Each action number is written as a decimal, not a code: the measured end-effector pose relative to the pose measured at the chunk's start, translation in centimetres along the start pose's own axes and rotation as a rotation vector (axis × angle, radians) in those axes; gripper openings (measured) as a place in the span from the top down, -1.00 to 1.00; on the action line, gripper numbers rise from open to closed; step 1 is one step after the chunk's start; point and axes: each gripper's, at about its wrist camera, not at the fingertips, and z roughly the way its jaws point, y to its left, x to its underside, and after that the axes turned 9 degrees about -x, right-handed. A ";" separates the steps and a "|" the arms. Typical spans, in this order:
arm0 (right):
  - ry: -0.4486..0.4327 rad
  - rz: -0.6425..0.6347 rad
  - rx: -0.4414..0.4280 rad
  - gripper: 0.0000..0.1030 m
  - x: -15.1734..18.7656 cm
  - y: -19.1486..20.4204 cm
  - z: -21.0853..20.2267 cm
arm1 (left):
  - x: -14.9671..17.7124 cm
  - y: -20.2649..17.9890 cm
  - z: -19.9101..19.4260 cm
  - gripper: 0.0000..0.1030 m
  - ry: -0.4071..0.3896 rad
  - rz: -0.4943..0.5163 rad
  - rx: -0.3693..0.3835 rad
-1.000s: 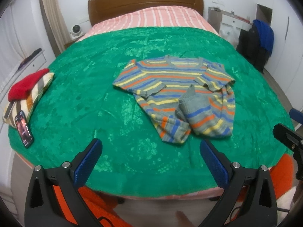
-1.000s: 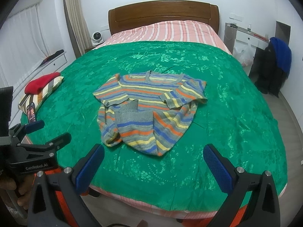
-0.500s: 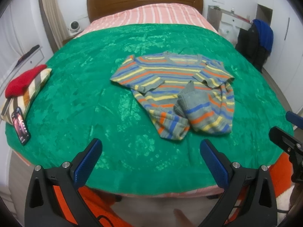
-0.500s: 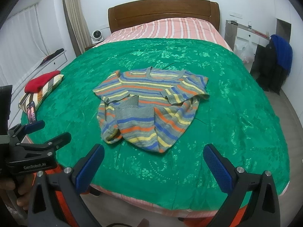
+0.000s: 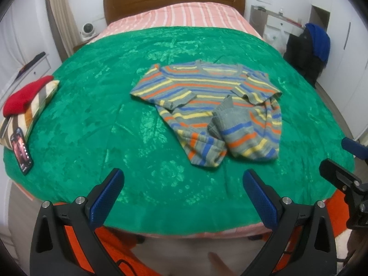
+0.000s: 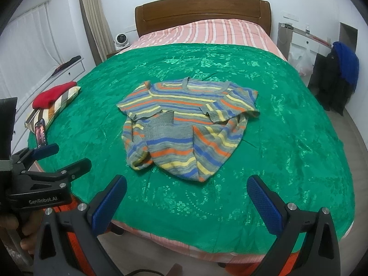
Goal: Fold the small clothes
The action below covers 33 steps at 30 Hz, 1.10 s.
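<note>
On the bed's (image 5: pixel 69 119) far left edge lay a red knit cap (image 5: pixel 21 96) atop a striped cushion (image 5: pixel 34 110), a phone (image 5: pixel 22 153) beside it. Mid-bed, the striped knit sweater (image 5: pixel 207 110) sat rumpled on shiny green brocade, sleeves folded inward. Near the foot, the left hand-held gripper (image 5: pixel 181 195) and right hand-held gripper (image 6: pixel 186 201) gaped wide, empty.

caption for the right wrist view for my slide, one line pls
Open right tool held short of a partly folded striped sweater on a green bedspread, left tool alongside.
</note>
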 end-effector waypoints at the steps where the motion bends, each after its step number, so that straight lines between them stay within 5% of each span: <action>1: 0.002 0.001 0.000 -0.99 0.1 0.0 0.0 | 0.0 0.0 0.0 -0.99 0.001 0.000 0.000; 33: 0.025 0.000 -0.023 -0.99 0.3 0.4 0.7 | 0.4 -0.4 0.3 -0.99 0.018 0.008 0.010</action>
